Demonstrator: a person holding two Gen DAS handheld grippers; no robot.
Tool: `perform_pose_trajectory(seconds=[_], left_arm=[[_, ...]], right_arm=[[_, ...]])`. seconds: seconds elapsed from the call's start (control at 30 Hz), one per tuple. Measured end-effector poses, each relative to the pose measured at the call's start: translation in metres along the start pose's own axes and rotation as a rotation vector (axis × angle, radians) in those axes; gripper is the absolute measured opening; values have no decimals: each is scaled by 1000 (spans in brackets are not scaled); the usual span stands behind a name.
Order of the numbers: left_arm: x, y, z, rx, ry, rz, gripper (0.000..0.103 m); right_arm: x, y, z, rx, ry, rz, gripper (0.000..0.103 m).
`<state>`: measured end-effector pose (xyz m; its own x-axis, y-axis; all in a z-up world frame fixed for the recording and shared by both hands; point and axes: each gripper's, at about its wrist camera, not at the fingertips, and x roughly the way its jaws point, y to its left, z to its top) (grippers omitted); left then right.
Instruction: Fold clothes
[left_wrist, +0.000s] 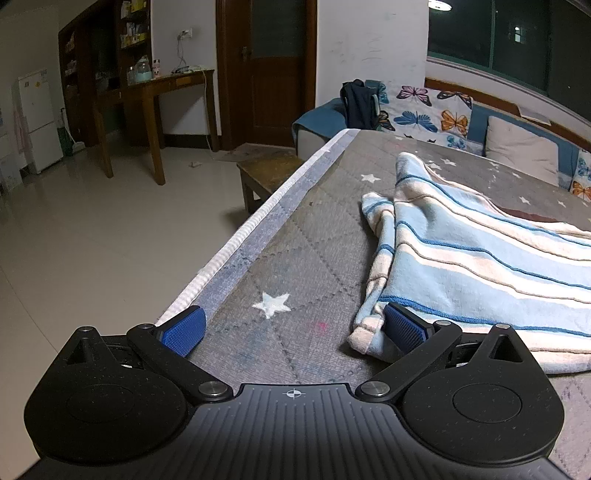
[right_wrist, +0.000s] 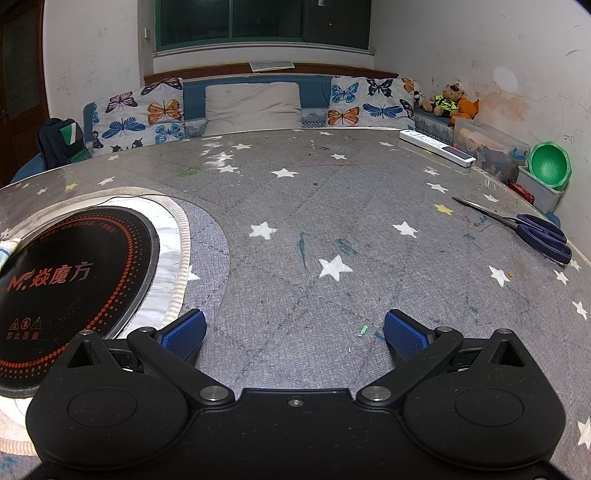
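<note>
On the starred grey surface (left_wrist: 295, 236): striped blue-and-white garment (left_wrist: 480, 258), crumpled, touching left claw (left_wrist: 295, 325). Both claws spread wide, right claw (right_wrist: 295, 328) over bare cloth, scissors (right_wrist: 532, 229) far right.

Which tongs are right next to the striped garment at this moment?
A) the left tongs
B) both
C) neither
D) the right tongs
A: in the left wrist view the left tongs stand open with one blue pad against the hem of the striped garment, while the right tongs are open over bare star-print table cover.
</note>
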<state>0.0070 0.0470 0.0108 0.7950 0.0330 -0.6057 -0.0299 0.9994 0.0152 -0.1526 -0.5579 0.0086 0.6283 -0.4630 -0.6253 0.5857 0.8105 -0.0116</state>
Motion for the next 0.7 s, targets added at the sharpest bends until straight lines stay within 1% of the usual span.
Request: perform_pose_trajectory(seconds=[0.7], left_arm=[[0,3,1,-3,2,-3,103]], right_arm=[[0,0,0,0,0,0,103]])
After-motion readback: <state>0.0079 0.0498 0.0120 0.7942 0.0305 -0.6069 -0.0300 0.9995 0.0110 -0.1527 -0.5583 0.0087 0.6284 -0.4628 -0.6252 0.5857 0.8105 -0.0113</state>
